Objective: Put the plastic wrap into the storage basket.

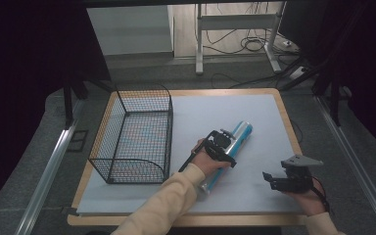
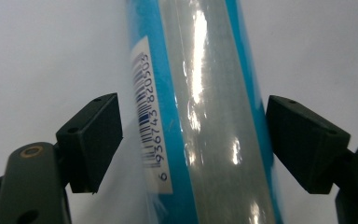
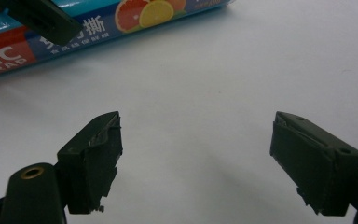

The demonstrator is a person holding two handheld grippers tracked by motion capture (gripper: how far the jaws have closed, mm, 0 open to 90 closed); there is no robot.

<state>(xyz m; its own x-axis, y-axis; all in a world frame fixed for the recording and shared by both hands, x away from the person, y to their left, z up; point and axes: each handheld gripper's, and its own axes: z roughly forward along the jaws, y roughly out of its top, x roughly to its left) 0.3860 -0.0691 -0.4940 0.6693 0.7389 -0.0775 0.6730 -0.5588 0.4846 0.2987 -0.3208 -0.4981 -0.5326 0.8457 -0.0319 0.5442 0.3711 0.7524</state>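
One blue cling-film roll (image 1: pixel 226 152) lying diagonally, far end up-right, left tongs (image 2: pixel 193 144) apart astride it, right tongs (image 3: pixel 196 158) apart.

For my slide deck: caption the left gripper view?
Open left gripper straddling a blue-and-clear plastic wrap roll on the white tabletop.

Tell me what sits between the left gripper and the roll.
Nothing visible. The left gripper has its open jaws on either side of the roll, with bare mat beneath.
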